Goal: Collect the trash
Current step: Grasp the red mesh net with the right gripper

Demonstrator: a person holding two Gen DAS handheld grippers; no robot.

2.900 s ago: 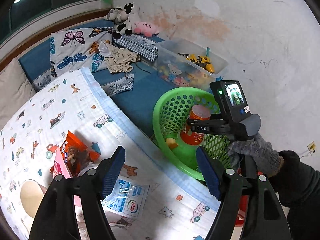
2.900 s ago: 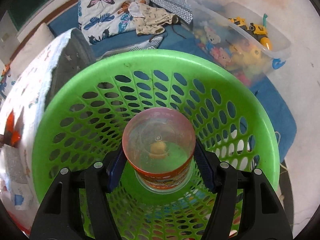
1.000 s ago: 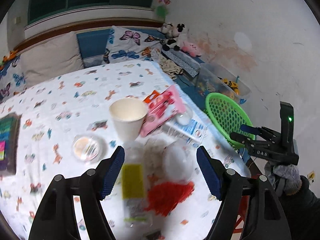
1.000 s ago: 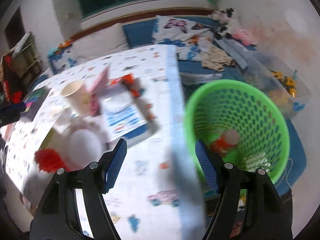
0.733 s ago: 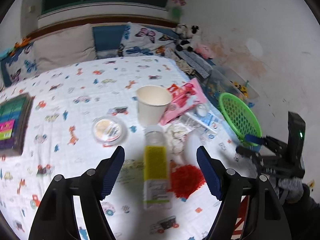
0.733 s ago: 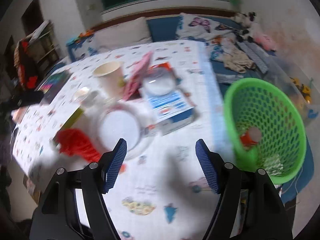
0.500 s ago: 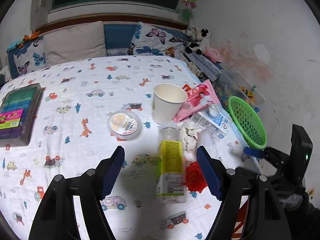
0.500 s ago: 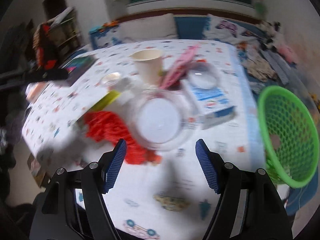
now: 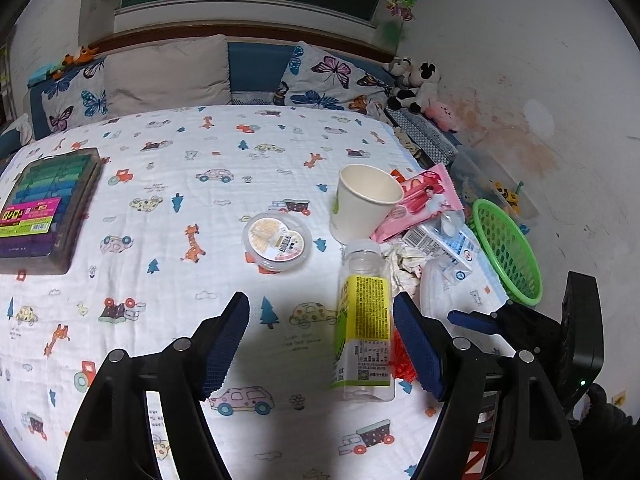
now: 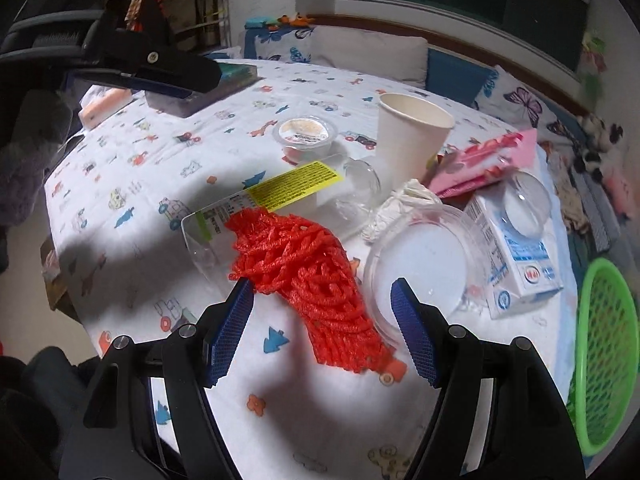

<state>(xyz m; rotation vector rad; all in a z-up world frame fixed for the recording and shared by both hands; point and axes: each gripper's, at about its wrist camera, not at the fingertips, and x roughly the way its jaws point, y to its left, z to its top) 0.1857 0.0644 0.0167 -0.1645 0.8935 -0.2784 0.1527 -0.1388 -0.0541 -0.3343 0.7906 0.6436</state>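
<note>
Jaws of the right gripper [image 10: 322, 330] are closing with the red foam net [image 10: 306, 276] between them, not yet pinched; the left gripper [image 9: 320, 344] gapes empty over the bench [image 9: 168, 208]. Risk: the net may snag the clear bottle [image 10: 280, 196] beneath. Farther off, the paper cup [image 10: 408, 136] looks empty. Whether the green basket [image 10: 606, 356] at the bench's edge is empty, I cannot tell.

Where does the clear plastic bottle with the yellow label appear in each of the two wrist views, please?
Left wrist view: the bottle lies lower centre-right, cap pointing away, just inside the right-hand finger of the left gripper.
Right wrist view: the bottle lies centre-left, partly under the red net.
Shared landmark: the paper cup stands just beyond its cap.
</note>
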